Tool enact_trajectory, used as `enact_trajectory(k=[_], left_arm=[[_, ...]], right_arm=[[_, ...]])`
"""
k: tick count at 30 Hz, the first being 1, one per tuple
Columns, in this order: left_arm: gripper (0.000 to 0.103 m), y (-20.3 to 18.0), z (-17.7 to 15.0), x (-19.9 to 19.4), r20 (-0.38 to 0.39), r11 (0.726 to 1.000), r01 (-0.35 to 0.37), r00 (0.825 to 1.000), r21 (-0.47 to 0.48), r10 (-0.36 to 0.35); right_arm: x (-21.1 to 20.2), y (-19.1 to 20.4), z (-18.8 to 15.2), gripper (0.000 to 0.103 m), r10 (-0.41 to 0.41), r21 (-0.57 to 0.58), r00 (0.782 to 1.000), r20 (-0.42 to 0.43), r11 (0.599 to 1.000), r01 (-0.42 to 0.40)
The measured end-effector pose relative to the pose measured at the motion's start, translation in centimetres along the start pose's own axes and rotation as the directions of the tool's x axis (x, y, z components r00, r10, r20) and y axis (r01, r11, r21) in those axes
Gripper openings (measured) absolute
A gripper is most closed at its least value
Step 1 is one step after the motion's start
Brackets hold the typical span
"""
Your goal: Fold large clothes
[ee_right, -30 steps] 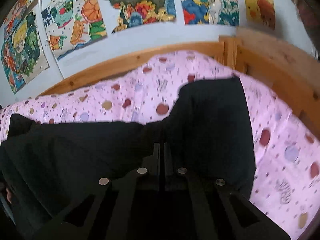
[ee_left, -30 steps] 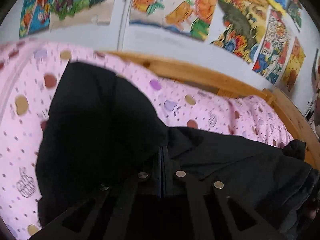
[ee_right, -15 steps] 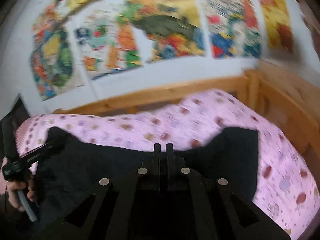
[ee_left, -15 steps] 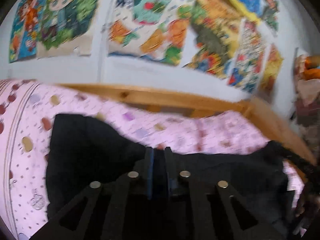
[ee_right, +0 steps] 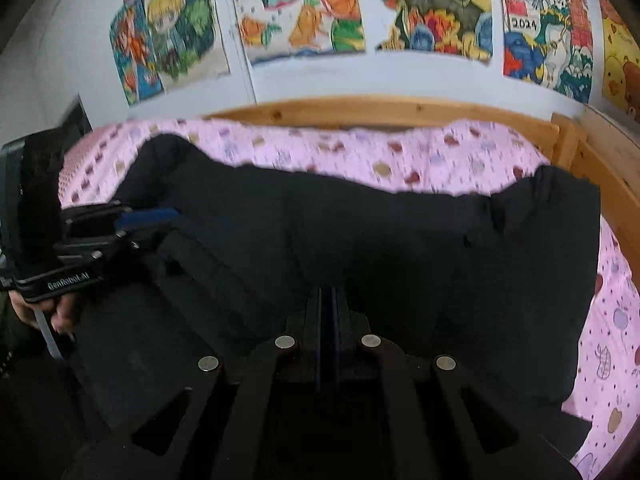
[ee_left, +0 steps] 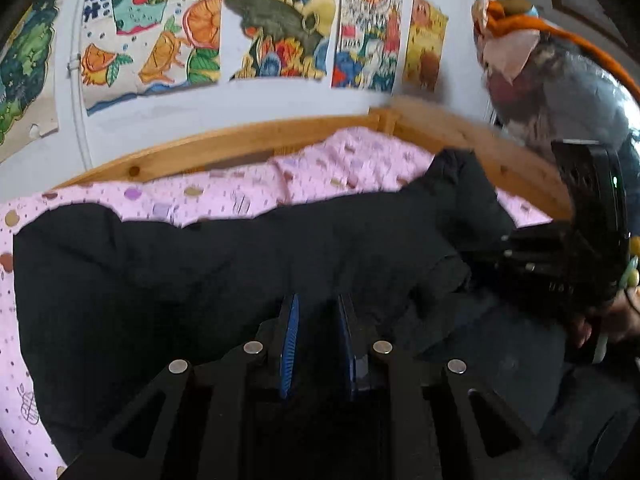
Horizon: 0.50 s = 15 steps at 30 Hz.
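A large black garment (ee_left: 240,264) lies spread across the pink spotted bedsheet (ee_left: 352,164); it also shows in the right wrist view (ee_right: 400,248). My left gripper (ee_left: 318,312) is over the garment's near edge with its blue-padded jaws parted a little and nothing between them. It shows from the side in the right wrist view (ee_right: 160,220). My right gripper (ee_right: 328,300) has its jaws pressed together at the garment's near edge; whether cloth is pinched between them is hidden. It shows at the right of the left wrist view (ee_left: 520,256).
A wooden bed frame (ee_right: 400,110) runs behind the sheet and down the right side (ee_right: 608,168). Colourful posters (ee_right: 400,8) cover the white wall. A pile of clothes (ee_left: 552,72) sits beyond the frame's right end. A hand (ee_right: 48,312) holds the left gripper.
Both grippers have pulled back toward me and swung toward each other. The garment now lies wider and flatter across the sheet. The left jaws have parted from shut.
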<state>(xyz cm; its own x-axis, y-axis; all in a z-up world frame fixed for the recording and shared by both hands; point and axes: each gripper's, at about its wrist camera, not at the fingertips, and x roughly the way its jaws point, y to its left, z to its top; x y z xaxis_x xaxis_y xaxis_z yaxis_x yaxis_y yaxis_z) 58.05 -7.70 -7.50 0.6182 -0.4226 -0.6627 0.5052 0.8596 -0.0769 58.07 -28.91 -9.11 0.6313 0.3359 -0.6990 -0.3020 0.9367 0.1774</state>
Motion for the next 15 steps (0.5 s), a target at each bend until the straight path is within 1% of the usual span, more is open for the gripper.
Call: enact_trajectory(k=[2, 5, 8, 11, 13, 14, 15], left_arm=[[0.019, 0.0, -0.4, 0.5, -0.021, 1.000, -0.012, 1.000, 0.002, 0.012], [0.019, -0.3, -0.9, 1.6, -0.047, 0.999, -0.038, 0.998, 0.025, 0.039], [0.019, -0.4, -1.1, 2.3, -0.055, 0.998, -0.055, 0.997, 0.040, 0.057], [0.019, -0.8, -1.1, 1.7, -0.033, 0.996, -0.069, 0.997, 0.053, 0.071], [0.019, -1.2, -1.0, 1.2, -0.023, 0.995, -0.084, 0.996, 0.061, 0.086], [0.020, -1.3, -0.9, 0.8, -0.019, 0.994, -0.092, 0.995, 0.060, 0.093], [0.024, -1.5, -0.9, 0.3, -0.015, 0.994, -0.097, 0.995, 0.052, 0.098]], right_arm=[[0.7, -0.2, -0.1, 0.004, -0.001, 0.009, 1.000, -0.016, 1.000, 0.001], [1.9, 0.1, -0.9, 0.005, -0.029, -0.014, 0.999, -0.027, 0.999, 0.029], [2.2, 0.3, -1.3, 0.005, -0.039, -0.024, 0.999, -0.031, 0.999, 0.039], [1.3, 0.5, -1.2, 0.004, -0.034, -0.022, 0.999, -0.005, 0.999, 0.034], [0.4, 0.5, -1.2, 0.004, -0.026, 0.005, 0.999, 0.019, 1.000, 0.026], [0.0, 0.4, -1.3, 0.004, -0.021, 0.022, 0.999, 0.028, 1.000, 0.021], [-0.9, 0.4, -1.3, 0.005, -0.015, 0.051, 0.999, 0.043, 0.999, 0.013]])
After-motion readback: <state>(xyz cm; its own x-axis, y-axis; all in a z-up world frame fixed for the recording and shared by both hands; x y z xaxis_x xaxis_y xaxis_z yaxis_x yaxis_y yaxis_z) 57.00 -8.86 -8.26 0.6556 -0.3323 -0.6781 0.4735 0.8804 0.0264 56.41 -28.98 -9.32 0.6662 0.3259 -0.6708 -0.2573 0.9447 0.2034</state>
